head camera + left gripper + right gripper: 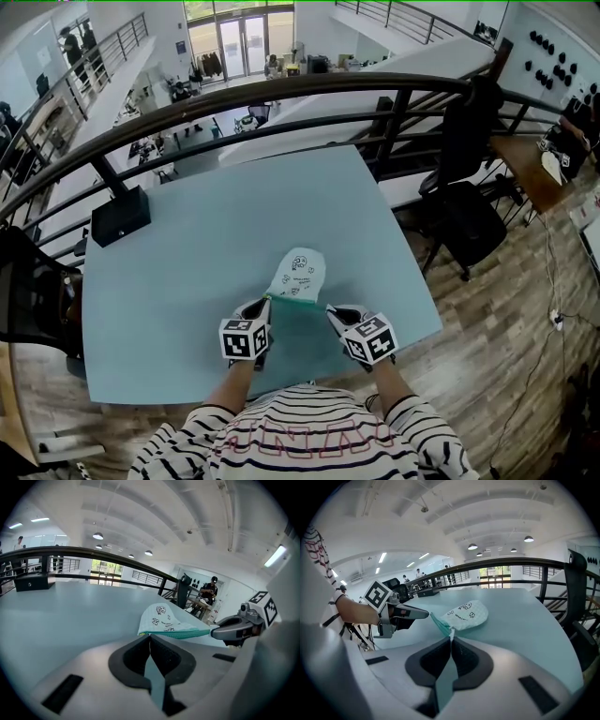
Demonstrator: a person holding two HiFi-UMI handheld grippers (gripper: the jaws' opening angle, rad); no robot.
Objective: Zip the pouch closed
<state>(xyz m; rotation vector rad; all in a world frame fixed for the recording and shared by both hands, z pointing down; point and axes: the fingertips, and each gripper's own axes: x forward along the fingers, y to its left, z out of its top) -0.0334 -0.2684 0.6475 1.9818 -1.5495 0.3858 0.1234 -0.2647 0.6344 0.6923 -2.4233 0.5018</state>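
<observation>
A white pouch (299, 271) with small black prints lies on the pale blue table (187, 272), near its front edge. Its teal zipper edge (296, 302) faces me and is stretched between the two grippers. My left gripper (266, 306) is shut on the left end of that edge; from the right gripper view its tip (425, 614) meets the teal band (438, 624). My right gripper (330, 312) is shut on the right end, with a small white tab (451, 632) pinched at its jaw tips. The left gripper view has the pouch (163, 617) just past the shut jaws and the right gripper (220, 632) at the band's far end.
A black box (120, 215) sits at the table's far left corner. A dark railing (281, 98) runs behind the table. A black chair (469, 220) stands to the right of the table, on the wooden floor. My striped sleeves are at the table's front edge.
</observation>
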